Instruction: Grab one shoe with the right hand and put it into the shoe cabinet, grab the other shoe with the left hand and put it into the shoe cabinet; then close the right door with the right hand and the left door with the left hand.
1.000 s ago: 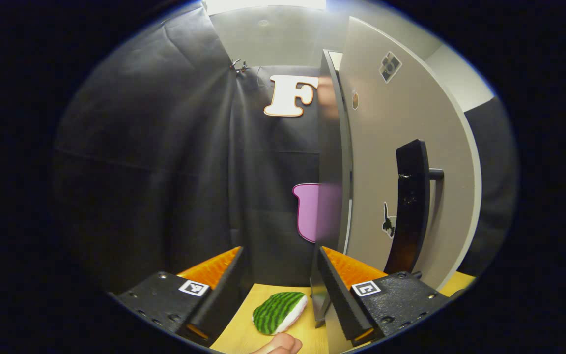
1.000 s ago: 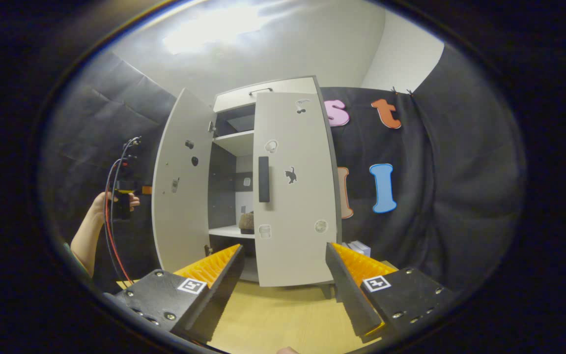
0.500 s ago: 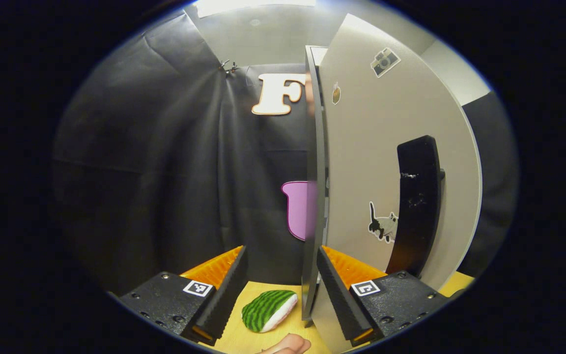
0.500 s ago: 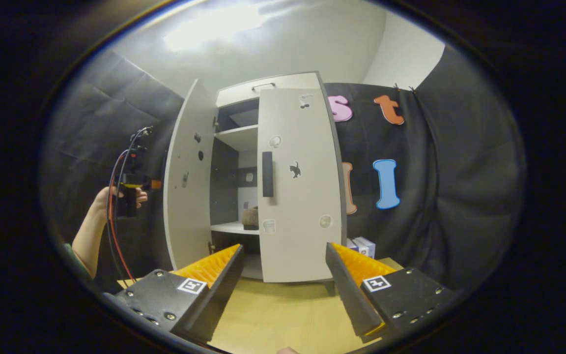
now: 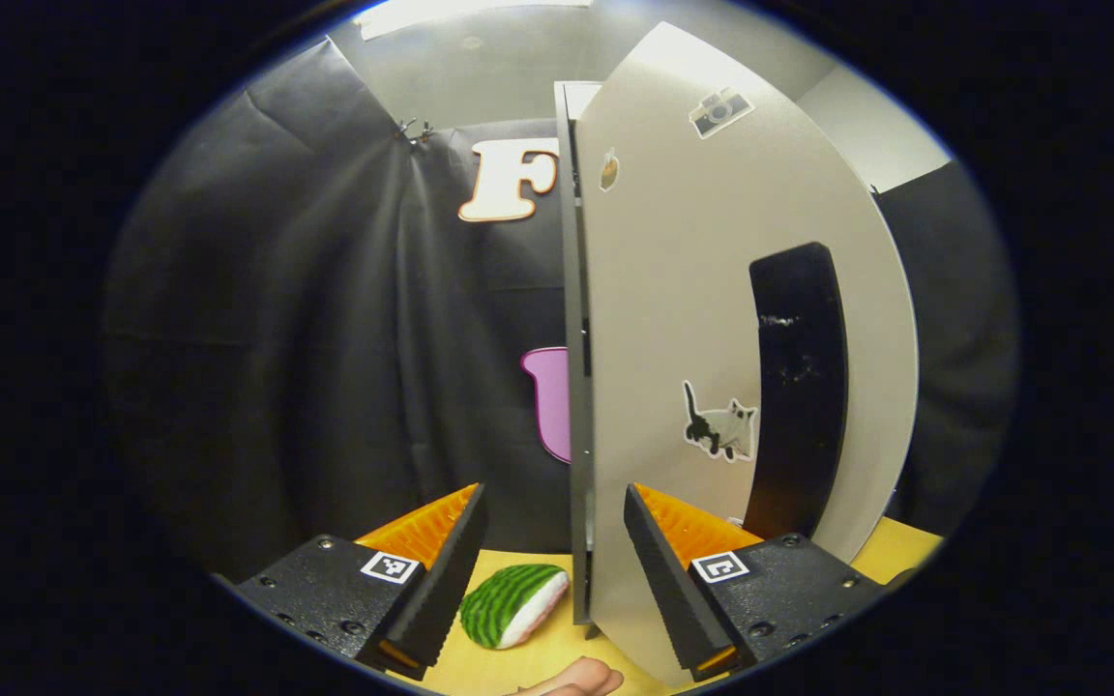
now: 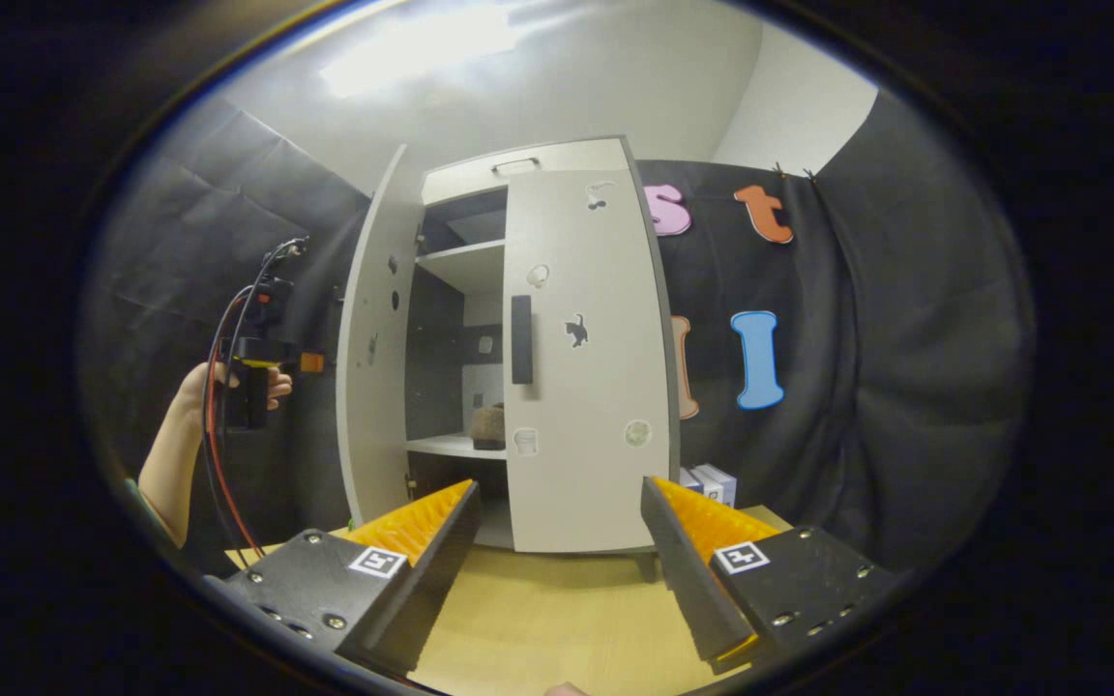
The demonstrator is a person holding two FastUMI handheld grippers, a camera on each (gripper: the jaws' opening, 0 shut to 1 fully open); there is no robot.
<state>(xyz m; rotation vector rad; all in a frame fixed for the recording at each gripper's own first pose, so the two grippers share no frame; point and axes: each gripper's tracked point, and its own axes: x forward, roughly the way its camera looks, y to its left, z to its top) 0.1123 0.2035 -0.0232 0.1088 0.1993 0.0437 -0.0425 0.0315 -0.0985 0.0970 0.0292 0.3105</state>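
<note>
Black cloth walls close in the booth around a pale wooden worktop [image 6: 557, 628] on which the shoe cabinet [image 6: 528, 348] stands. From the left gripper [image 5: 554, 541], its jaws stand wide apart and hold nothing; the edge of the left door [image 5: 673, 319] runs up between them, though whether a finger touches it cannot be told. Beyond lies a green striped slice-shaped toy [image 5: 513, 605] on the worktop. The right gripper [image 6: 557, 541] hangs back, jaws likewise wide and empty, facing the right door [image 6: 586, 358], which looks shut or nearly so.

The left door is a stiff, flat panel that should swing lightly on its hinges; a push on its face near the tall dark handle [image 5: 794, 387], far from the hinge, would likely turn it most easily, and the smooth face may let a finger slide.

One brownish shoe [image 6: 489, 425] shows on the lower shelf in the gap; the second is hidden behind the right door, if it is inside. The hinges are not clear.
</note>
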